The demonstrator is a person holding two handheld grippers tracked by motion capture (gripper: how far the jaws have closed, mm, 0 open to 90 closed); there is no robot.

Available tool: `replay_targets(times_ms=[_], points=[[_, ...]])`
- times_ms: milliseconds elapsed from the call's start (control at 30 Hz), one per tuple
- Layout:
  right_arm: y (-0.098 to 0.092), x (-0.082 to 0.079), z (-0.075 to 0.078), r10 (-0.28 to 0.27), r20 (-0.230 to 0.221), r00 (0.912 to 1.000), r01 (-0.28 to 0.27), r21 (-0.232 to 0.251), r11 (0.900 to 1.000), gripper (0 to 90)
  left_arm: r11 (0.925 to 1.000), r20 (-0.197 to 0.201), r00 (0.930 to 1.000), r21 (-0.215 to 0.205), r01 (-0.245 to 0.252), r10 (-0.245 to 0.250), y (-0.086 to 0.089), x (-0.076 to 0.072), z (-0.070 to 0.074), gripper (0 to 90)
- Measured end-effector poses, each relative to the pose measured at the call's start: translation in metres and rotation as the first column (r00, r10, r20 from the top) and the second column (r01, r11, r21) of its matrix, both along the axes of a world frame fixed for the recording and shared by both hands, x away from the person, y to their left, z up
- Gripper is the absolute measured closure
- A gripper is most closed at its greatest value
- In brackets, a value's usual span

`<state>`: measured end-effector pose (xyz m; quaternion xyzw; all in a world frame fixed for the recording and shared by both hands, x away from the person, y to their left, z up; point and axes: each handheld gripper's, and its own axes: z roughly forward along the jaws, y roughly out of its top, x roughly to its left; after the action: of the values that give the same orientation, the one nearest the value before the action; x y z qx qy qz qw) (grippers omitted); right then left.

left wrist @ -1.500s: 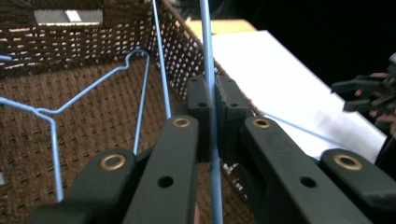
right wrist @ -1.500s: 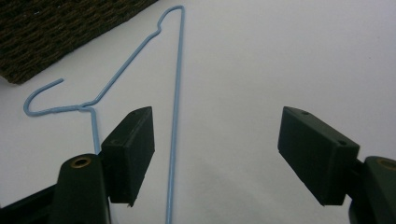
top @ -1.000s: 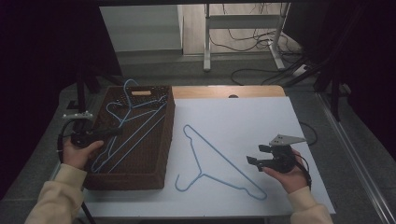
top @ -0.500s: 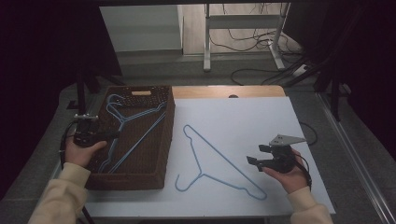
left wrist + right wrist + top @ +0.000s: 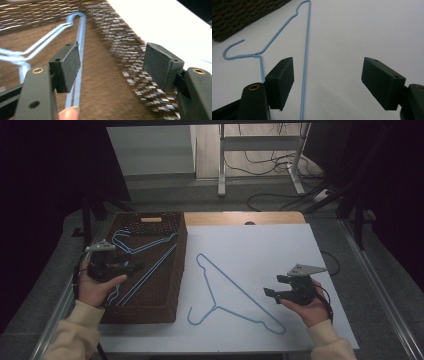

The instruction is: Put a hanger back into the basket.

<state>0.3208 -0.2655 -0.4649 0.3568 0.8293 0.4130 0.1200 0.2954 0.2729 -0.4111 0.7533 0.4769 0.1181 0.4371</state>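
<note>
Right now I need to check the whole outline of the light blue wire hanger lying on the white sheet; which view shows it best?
The high view: the light blue wire hanger lies whole there. The right gripper view cuts off its lower part.

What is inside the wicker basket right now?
Blue wire hangers lie in the wicker basket; their exact count is unclear, since they overlap and the left gripper covers part.

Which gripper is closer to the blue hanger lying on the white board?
Right. The right gripper sits just beside the hanger; the left gripper hangs over the wicker basket, farther away.
</note>
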Motion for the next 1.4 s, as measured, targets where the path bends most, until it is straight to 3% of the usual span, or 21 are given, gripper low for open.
replay_targets(times_ms=[267,500,633,867,1133,1300,1400], points=[[0.001,0.001,0.001,0.000,-0.003,1.0000,0.000,0.001,1.000,24.0,0.9944,0.037,0.9943,-0.030,0.102,-0.101,-0.032,-0.018,0.000,26.7],[0.007,-0.001,0.001,0.014,-0.019,0.9997,-0.015,-0.011,1.000,18.7,0.9916,0.036,0.9911,-0.014,0.129,-0.128,-0.044,-0.026,-0.006,26.1],[0.006,-0.001,0.004,0.004,-0.028,0.9996,-0.004,0.006,1.000,16.6,0.9909,0.041,0.9903,-0.015,0.134,-0.133,-0.046,-0.027,-0.006,25.9],[0.003,-0.002,0.009,0.005,-0.046,0.9989,-0.005,-0.014,1.000,18.0,0.9892,0.036,0.9887,-0.012,0.146,-0.146,-0.048,-0.028,-0.008,25.7],[0.008,-0.002,0.010,0.026,-0.079,0.9965,-0.034,-0.105,0.994,43.7,0.9878,0.023,0.9876,-0.009,0.155,-0.155,-0.050,-0.026,-0.012,25.4],[0.034,0.008,0.005,0.092,-0.085,0.9922,-0.103,-0.142,0.984,63.4,0.9877,0.027,0.9875,-0.012,0.156,-0.155,-0.049,-0.026,-0.010,25.4],[0.057,0.017,0.003,0.136,-0.108,0.9847,-0.154,-0.173,0.973,74.8,0.9878,0.027,0.9875,-0.013,0.155,-0.155,-0.049,-0.026,-0.009,25.5]])
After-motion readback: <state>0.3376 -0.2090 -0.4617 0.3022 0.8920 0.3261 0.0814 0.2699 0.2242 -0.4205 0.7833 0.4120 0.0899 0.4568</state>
